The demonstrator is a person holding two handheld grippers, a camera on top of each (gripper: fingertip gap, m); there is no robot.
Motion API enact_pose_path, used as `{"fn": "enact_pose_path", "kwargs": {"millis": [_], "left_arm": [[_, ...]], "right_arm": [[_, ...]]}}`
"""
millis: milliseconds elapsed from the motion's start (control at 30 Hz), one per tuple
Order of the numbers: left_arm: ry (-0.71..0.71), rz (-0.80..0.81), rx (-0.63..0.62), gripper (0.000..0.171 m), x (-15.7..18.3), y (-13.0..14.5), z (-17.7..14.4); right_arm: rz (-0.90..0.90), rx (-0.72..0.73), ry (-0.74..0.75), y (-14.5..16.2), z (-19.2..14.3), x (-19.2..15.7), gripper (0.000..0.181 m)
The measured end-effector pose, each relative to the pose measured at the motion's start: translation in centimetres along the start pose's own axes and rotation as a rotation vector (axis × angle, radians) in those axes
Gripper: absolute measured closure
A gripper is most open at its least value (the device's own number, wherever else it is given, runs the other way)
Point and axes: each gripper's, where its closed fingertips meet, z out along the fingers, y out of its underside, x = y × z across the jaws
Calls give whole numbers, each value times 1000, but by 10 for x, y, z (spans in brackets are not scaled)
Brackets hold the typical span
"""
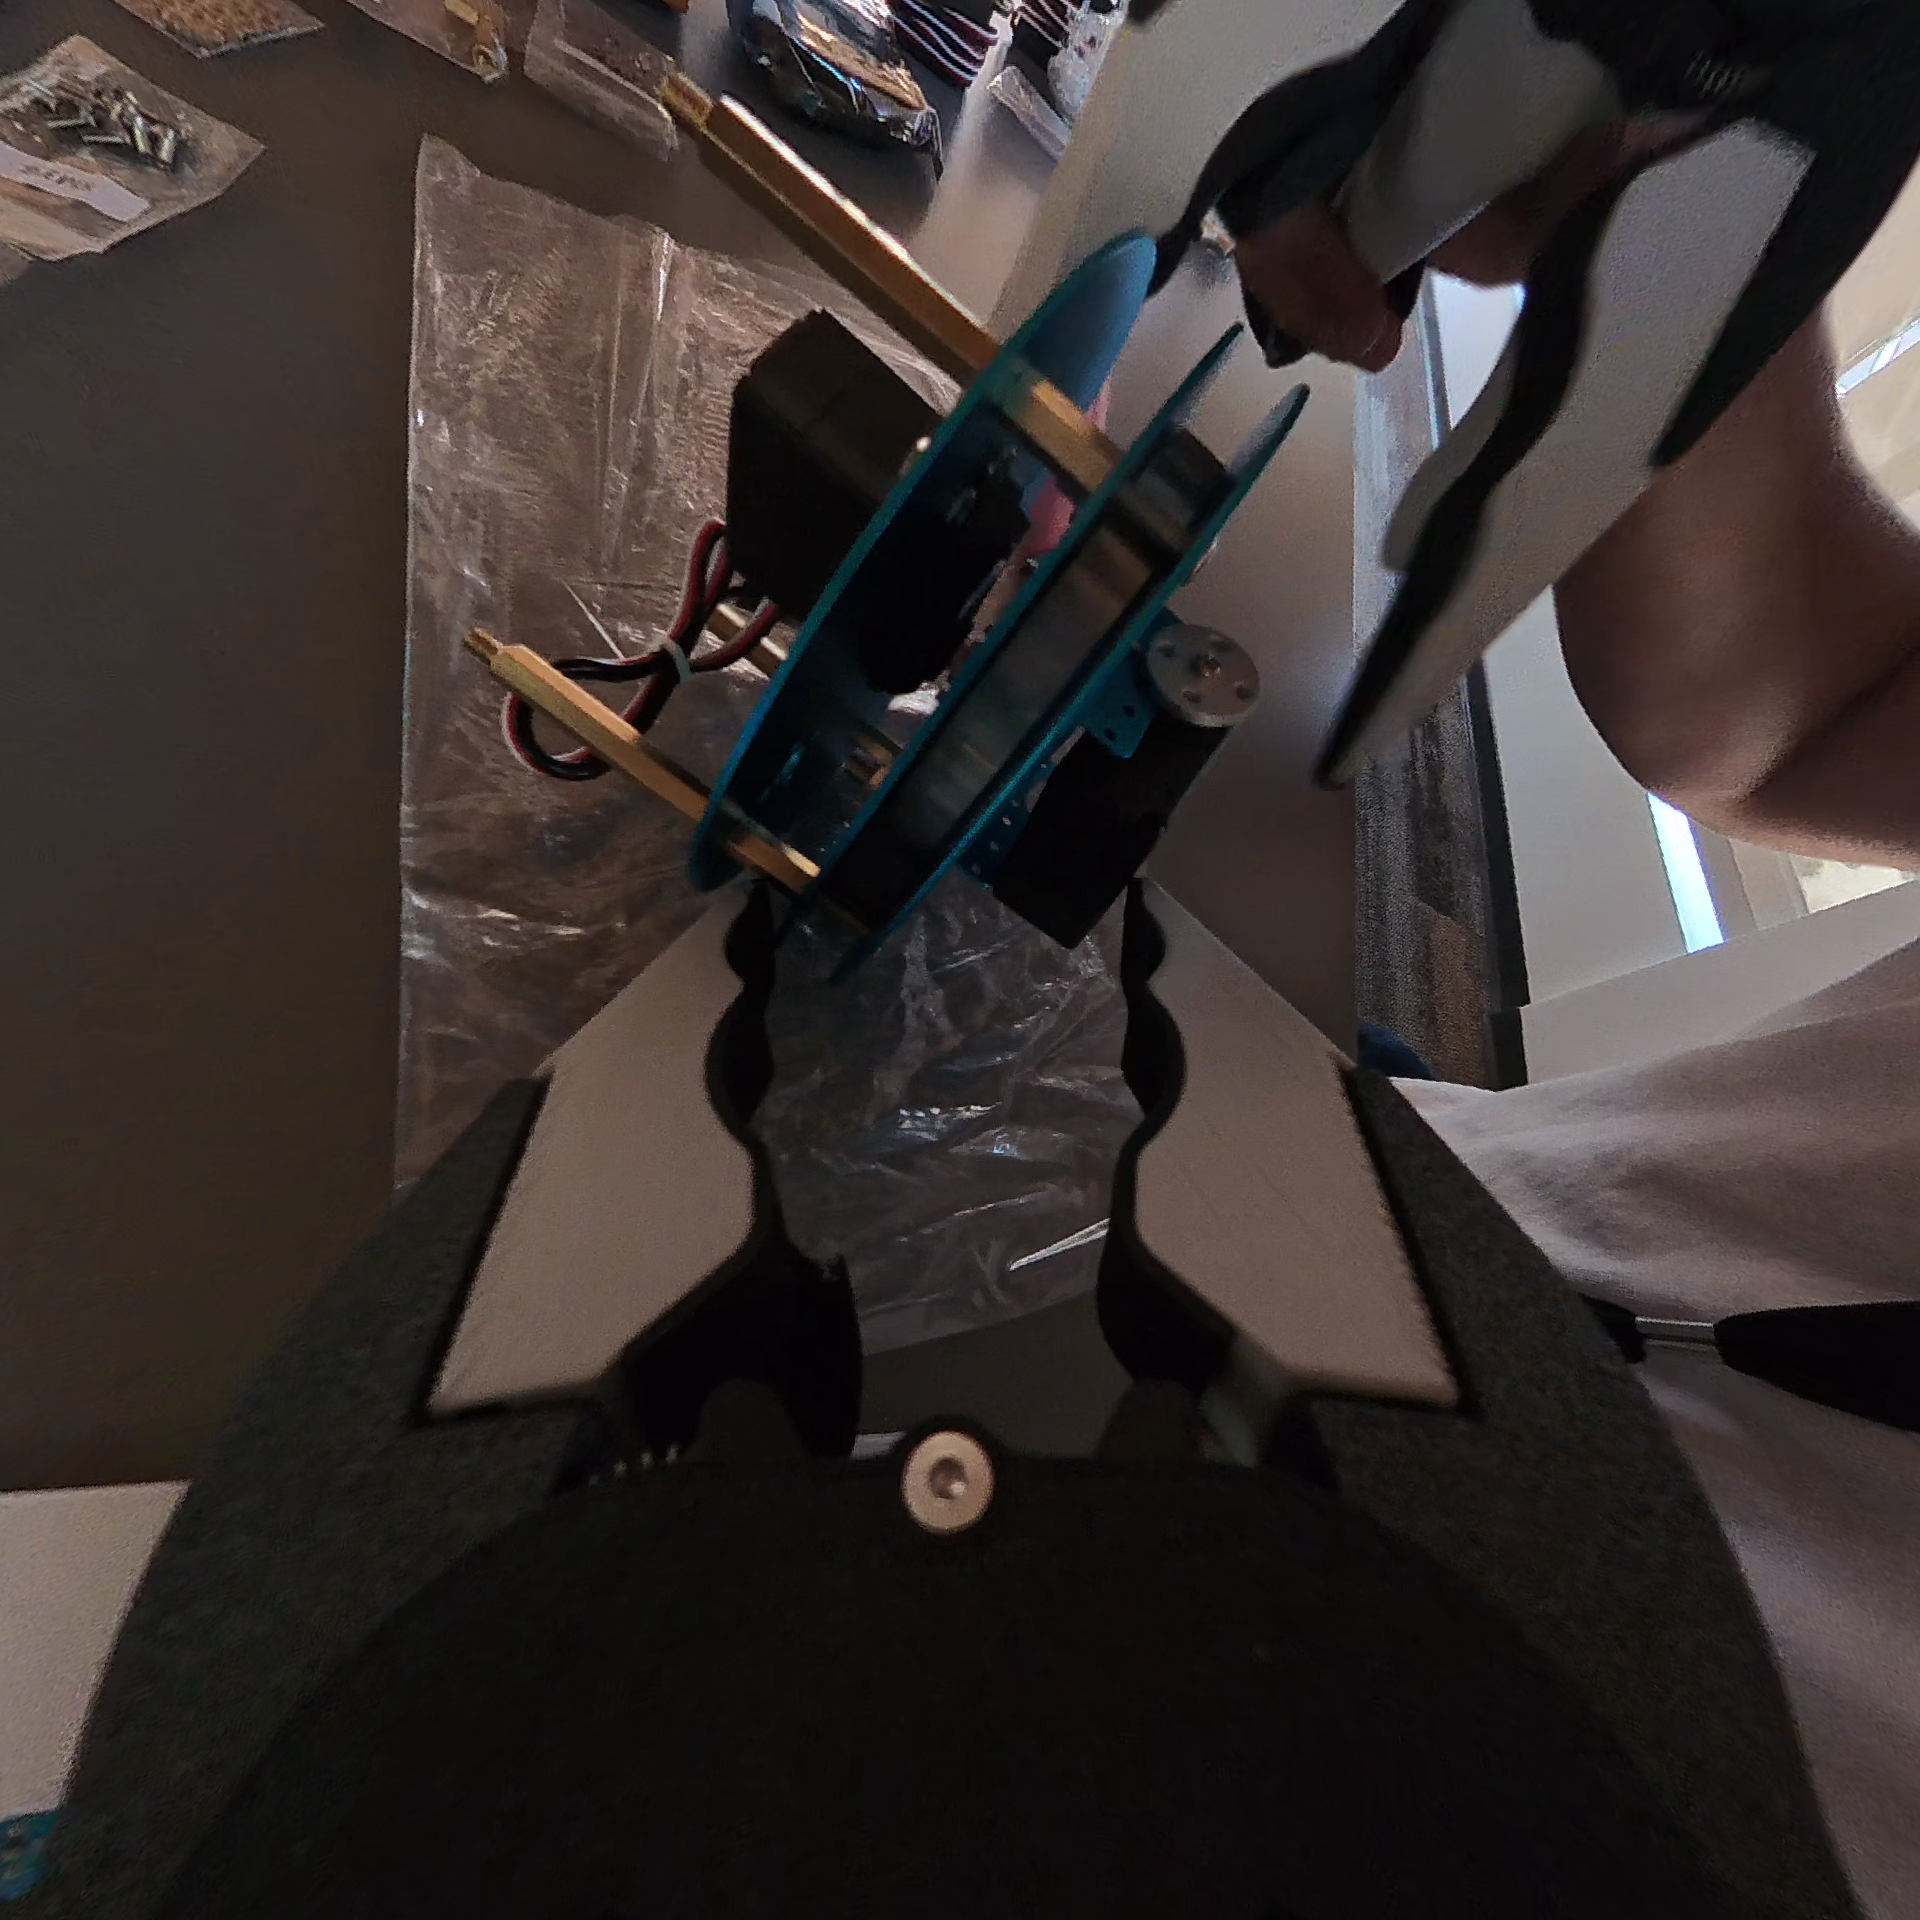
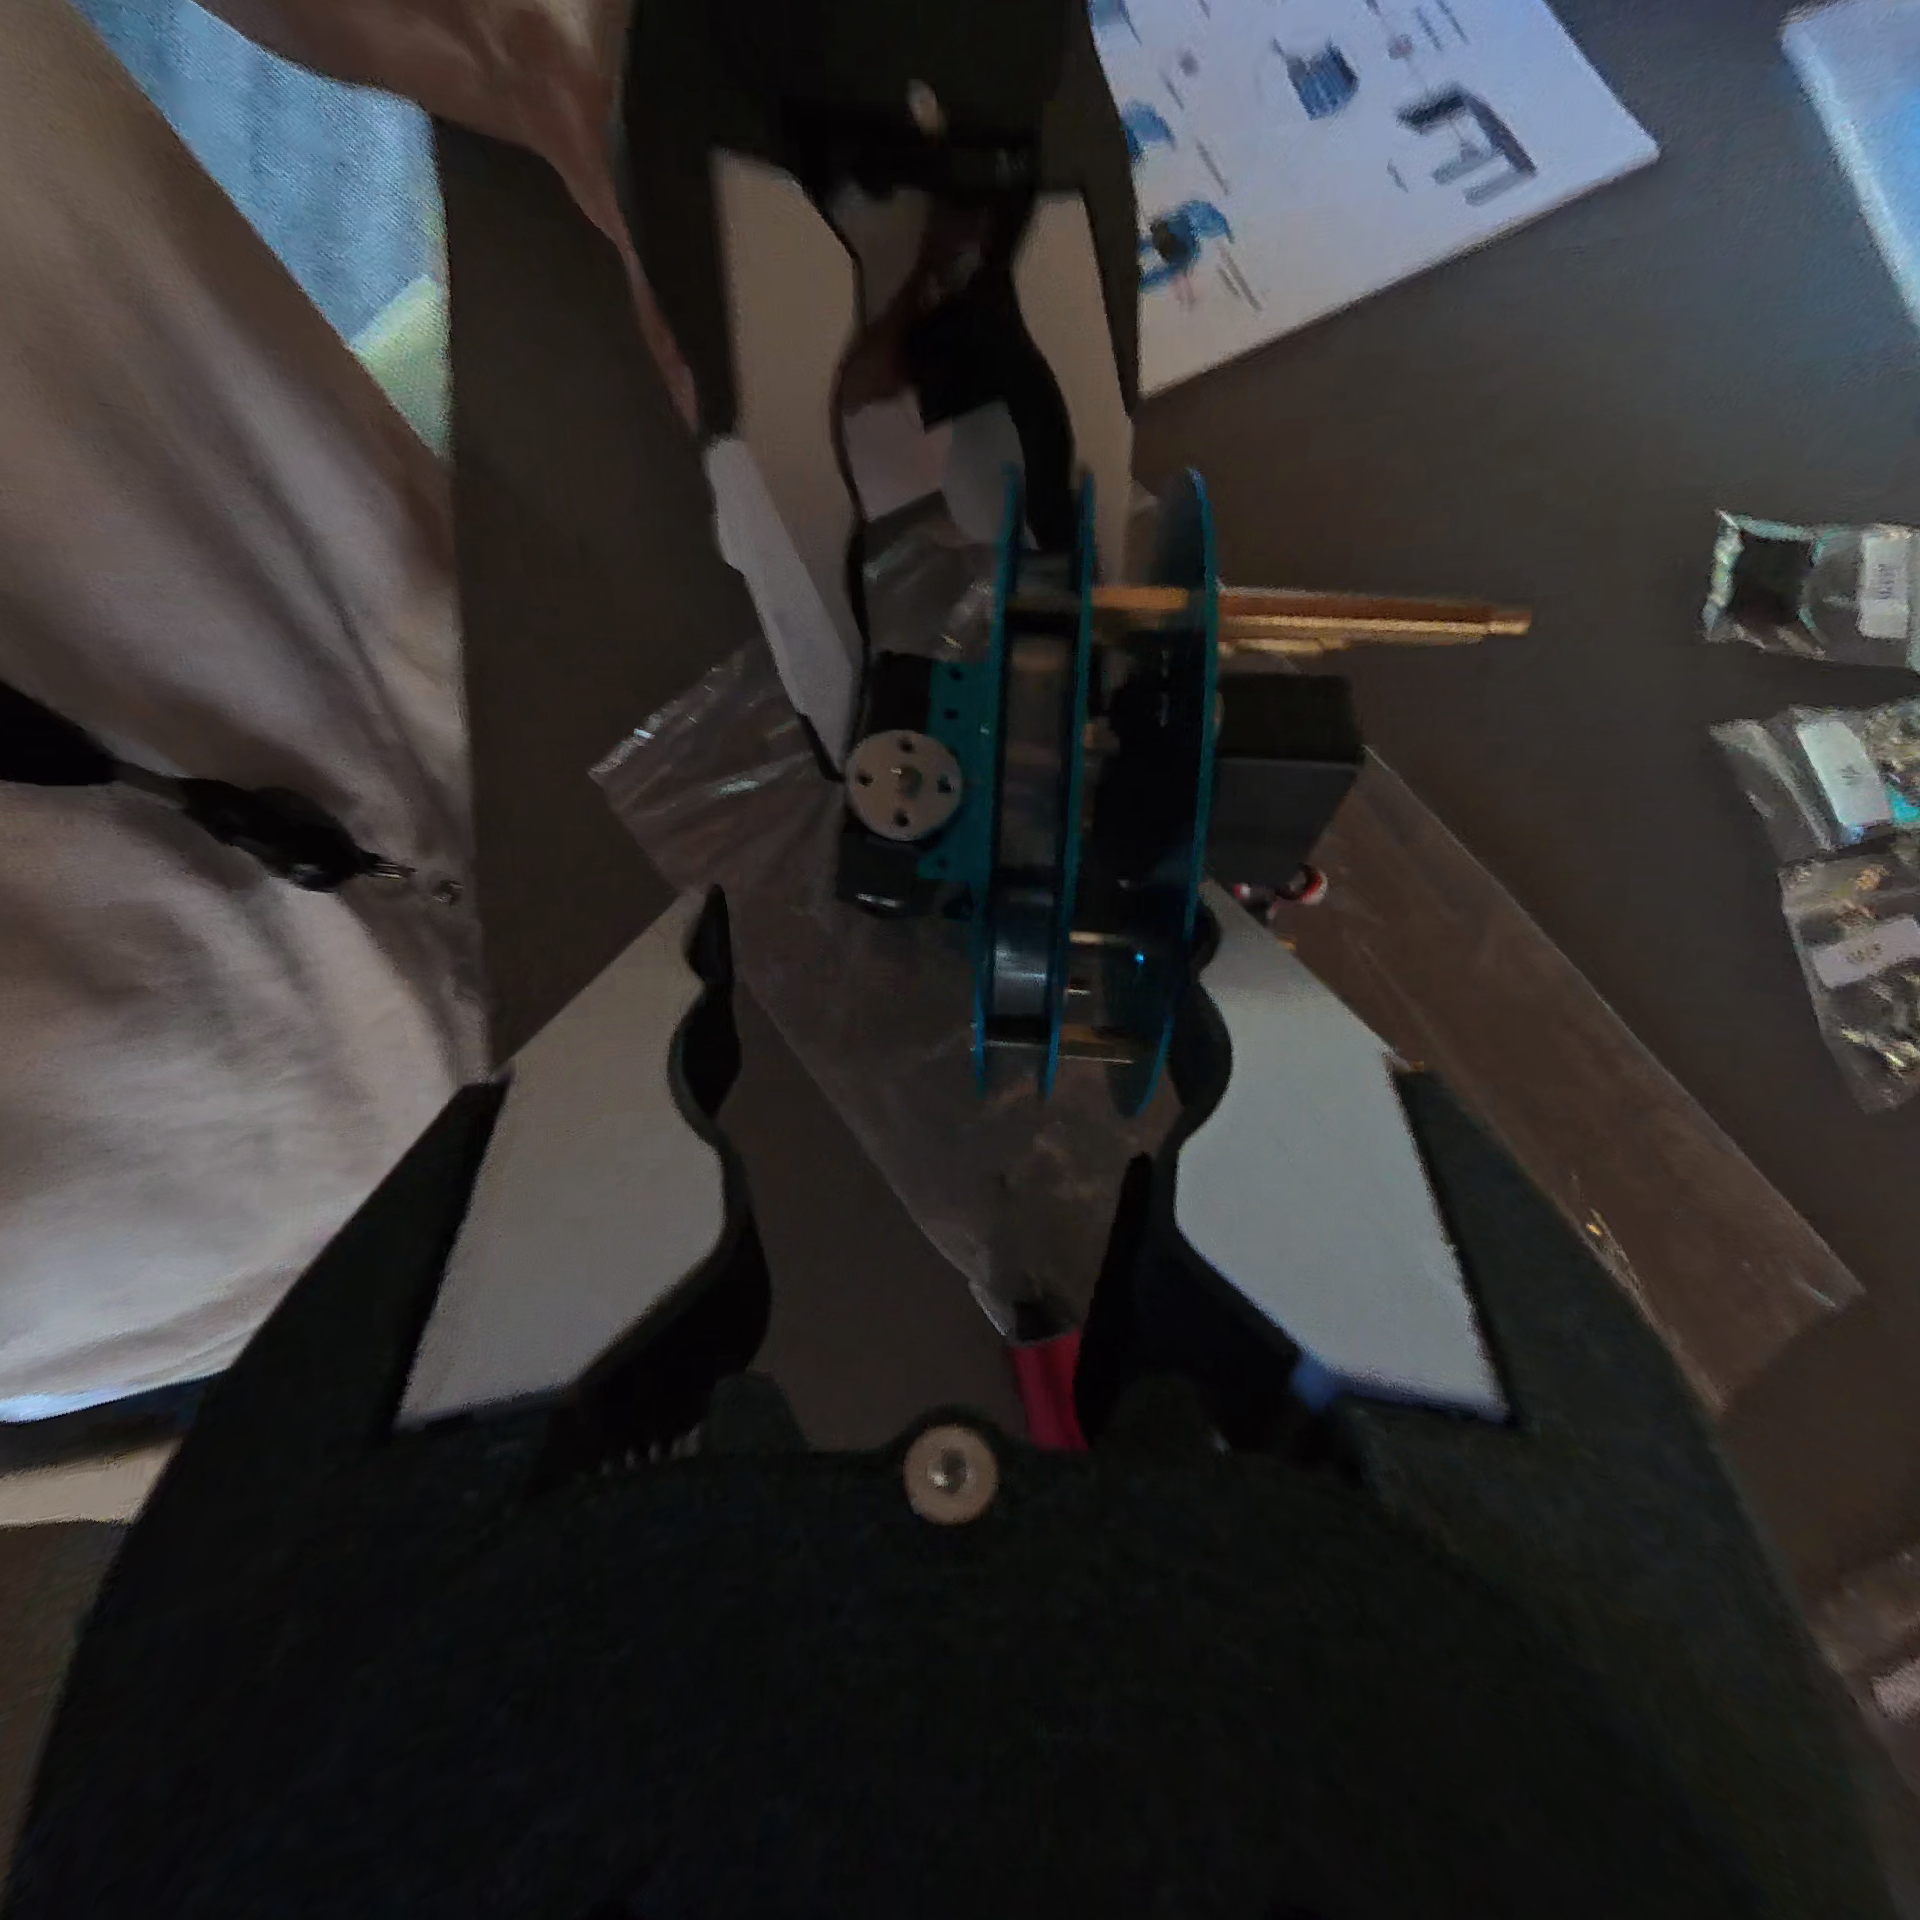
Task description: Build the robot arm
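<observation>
An assembly of three blue round plates with brass standoffs, black servo blocks and red-black-white wires hangs above a clear plastic bag. My left gripper is shut on its lower end, one tip on a plate's edge and the other on a black servo. My right gripper is open. The plates lie between its jaws, against the right finger, and its left finger stands apart. The right gripper's fingers show at the upper right in the left wrist view. The left gripper's fingers show beyond the assembly in the right wrist view.
The clear plastic bag lies on a dark table. Small bags of screws lie farther out. A printed sheet lies at the back. A person's white shirt and arm are close. A red part shows under the right gripper. The gap from one gripper's tips to the other's is roughly 6 cm.
</observation>
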Motion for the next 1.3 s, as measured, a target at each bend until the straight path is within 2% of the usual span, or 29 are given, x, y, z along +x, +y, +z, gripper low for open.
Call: {"fn": "enact_pose_path", "kwargs": {"millis": [133,233,433,567,633,700,800,867,967,1067,1100,1167,1300], "left_arm": [[-5,1,-6,105,1,1,0],[-17,0,2,103,1,0,0],[-52,110,4,100,0,-3,-6],[-26,169,-23,94,4,-6,-9],[-69,218,-39,107,-2,-6,-12],[-97,235,-38,111,-6,-8,-22],[-110,247,-26,109,-10,-16,-38],[-104,301,-24,97,-12,-23,-42],[-108,427,-38,92,-22,-35,-39],[98,406,-92,88,-1,-29,-26],[118,409,-98,88,3,-27,-21],[67,431,-117,83,0,-23,-8],[15,393,-33,102,-3,-31,-4]], "right_arm": [[-7,58,171,-5,10,14,107],[48,103,168,-5,10,17,111],[42,107,138,-1,9,15,117],[23,92,124,0,8,16,118],[12,77,106,0,8,16,119],[9,62,90,-1,9,17,119],[1,49,68,-1,9,18,120],[-4,38,49,-2,9,19,120],[-28,7,17,-3,10,21,119],[-13,-13,-2,-5,10,24,119],[-4,-12,0,-6,10,26,119],[6,4,20,-6,11,27,119],[58,46,133,-2,8,34,104]]}}
